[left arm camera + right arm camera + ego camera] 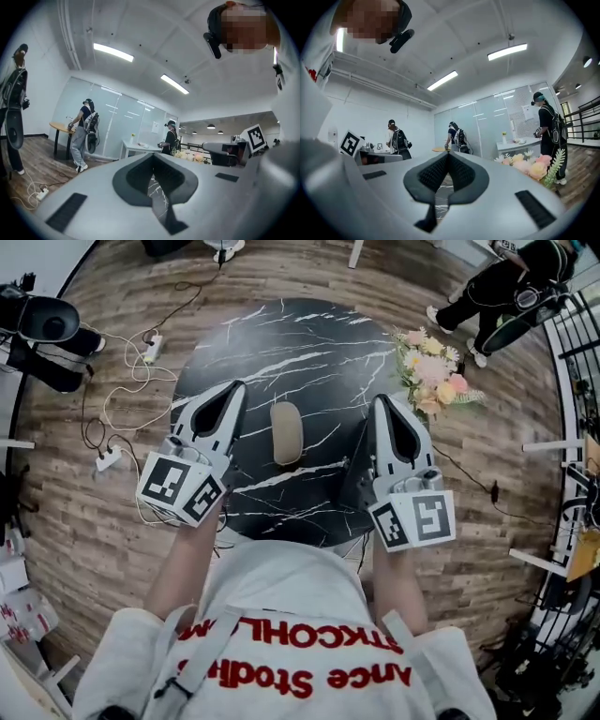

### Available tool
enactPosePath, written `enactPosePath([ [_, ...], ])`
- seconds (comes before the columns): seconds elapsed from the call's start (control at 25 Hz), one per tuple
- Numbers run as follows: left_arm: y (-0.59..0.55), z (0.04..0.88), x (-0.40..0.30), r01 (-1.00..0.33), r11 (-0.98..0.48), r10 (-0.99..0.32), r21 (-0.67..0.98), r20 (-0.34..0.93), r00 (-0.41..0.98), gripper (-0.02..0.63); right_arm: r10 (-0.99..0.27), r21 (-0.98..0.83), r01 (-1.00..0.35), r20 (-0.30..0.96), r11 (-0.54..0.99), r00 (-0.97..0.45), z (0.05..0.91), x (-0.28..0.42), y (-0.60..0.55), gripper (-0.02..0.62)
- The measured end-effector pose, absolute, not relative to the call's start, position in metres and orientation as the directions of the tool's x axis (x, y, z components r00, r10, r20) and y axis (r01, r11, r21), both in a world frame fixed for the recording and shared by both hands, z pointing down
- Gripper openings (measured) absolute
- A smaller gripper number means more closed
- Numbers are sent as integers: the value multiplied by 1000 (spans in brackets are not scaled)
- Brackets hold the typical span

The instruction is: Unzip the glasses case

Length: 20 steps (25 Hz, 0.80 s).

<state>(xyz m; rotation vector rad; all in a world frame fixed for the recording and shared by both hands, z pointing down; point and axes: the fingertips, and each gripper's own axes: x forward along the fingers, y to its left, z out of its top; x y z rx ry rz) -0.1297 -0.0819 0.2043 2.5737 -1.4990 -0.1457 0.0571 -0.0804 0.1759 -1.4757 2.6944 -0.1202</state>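
A beige oval glasses case (286, 432) lies on the round black marble table (281, 352), in the head view between the two grippers. My left gripper (236, 388) is held up to the left of the case, its jaws shut with nothing between them. My right gripper (382, 401) is raised to the right of the case, also shut and empty. In the left gripper view the left gripper (152, 155) points level across the room. The right gripper (447, 154) in its own view does the same. The case shows in neither gripper view.
A bunch of pale flowers (431, 371) lies at the table's right edge. Cables and a power strip (109, 457) trail on the wooden floor to the left. Several people with backpacks stand about the room, one (84, 133) near a glass wall.
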Motion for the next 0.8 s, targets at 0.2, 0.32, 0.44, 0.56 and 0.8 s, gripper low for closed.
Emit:
enactPosePath([
  [0.2,-75,179,-125,-864,-478,-877,156,-37,479,8,-858,-120,-850,-70,513,-508,152,71,-81,15],
  [0.32,-70,170,-123,-867,-477,-879,144,-50,475,8,-864,-89,-859,-71,504,-499,144,73,-80,15],
  [0.44,-67,166,-122,-870,-473,-881,136,-60,469,8,-862,-91,-858,-77,506,-501,141,73,-78,15],
  [0.56,-66,164,-119,-873,-471,-882,131,-67,466,8,-862,-82,-858,-76,507,-501,140,75,-76,16],
  [0.8,-63,164,-115,-874,-470,-883,123,-66,465,8,-862,-71,-860,-81,506,-501,135,78,-74,17],
])
